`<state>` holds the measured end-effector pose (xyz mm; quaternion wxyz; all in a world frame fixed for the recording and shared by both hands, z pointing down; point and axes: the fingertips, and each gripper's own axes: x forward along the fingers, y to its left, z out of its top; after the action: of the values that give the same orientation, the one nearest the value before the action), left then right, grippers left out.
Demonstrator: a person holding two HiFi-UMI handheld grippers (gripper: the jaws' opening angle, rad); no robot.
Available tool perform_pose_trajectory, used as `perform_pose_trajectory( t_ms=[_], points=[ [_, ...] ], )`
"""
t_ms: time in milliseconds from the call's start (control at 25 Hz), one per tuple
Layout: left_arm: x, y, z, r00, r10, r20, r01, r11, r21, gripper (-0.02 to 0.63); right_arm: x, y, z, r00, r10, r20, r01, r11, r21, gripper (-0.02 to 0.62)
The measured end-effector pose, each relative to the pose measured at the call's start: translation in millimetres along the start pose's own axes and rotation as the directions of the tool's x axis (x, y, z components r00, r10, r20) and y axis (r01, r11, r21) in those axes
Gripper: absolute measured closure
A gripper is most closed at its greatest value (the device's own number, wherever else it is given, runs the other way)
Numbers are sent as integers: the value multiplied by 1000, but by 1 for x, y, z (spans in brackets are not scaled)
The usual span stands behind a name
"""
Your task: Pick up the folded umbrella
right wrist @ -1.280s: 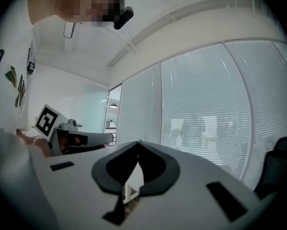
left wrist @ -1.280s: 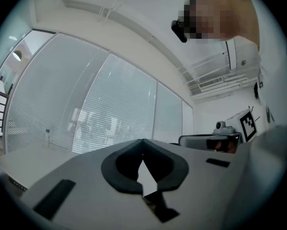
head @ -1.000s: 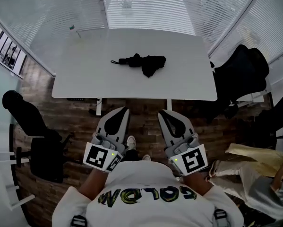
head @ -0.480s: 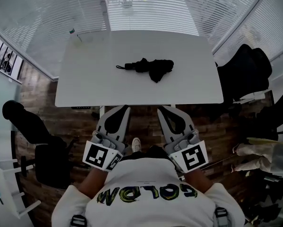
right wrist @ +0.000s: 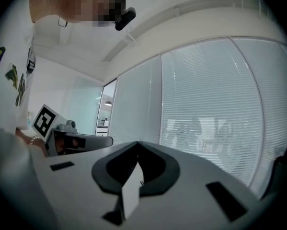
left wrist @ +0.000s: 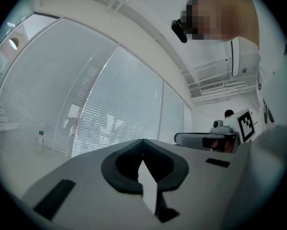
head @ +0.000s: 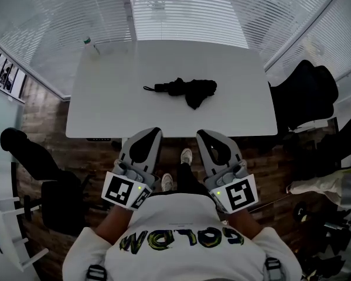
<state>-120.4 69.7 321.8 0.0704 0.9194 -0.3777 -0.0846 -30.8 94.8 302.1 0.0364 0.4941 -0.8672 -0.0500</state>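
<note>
The folded black umbrella [head: 184, 89] lies on the white table [head: 105, 110], near its middle, handle end pointing left. Both grippers are held side by side in front of my chest, short of the table's near edge and apart from the umbrella. My left gripper [head: 154, 132] is shut with nothing in it, and its jaws meet at the tip in the left gripper view [left wrist: 142, 142]. My right gripper [head: 202, 133] is also shut and empty [right wrist: 137, 143]. Neither gripper view shows the umbrella, only blinds and walls.
A small bottle [head: 88, 41] stands at the table's far left corner. A black office chair [head: 301, 95] stands right of the table, another dark chair [head: 26, 148] at the left. Glass walls with blinds enclose the far side. Someone's light trousers [head: 330, 183] show at the right edge.
The table and umbrella have come nearer and sit lower in the head view as I stepped toward them. Both grippers stayed shut, held the same way before my chest.
</note>
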Motion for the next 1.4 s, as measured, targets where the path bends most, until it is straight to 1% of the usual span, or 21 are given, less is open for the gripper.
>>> perform_pose_trajectory(
  t_ms=[120,280,560,840,960,1200,1400],
  points=[
    [19,4,-2,1000,-3,-4,3,1000,-10,598,8,-19,-3,1000,-7,2,7,1000,6,583],
    [54,11,-3,1000,-3,-4,3,1000,-2,598,23,-51,-9,1000,-5,0,5,1000,10,583],
    [138,19,-2,1000,7,-3,-7,1000,13,598,55,-120,-15,1000,26,7,-27,999,33,583],
    [206,25,-7,1000,21,-14,-20,1000,19,598,77,-195,-18,999,21,25,-22,999,29,583],
    [231,29,-11,999,34,-21,-33,999,19,598,85,-222,-25,1000,21,15,-21,999,33,583],
    [262,34,-13,998,57,-17,-57,998,25,598,98,-260,-31,1000,27,14,-28,999,36,583],
    [273,49,-16,997,75,-21,-75,997,12,598,115,-264,-36,999,49,4,-49,998,43,583]
  ],
)
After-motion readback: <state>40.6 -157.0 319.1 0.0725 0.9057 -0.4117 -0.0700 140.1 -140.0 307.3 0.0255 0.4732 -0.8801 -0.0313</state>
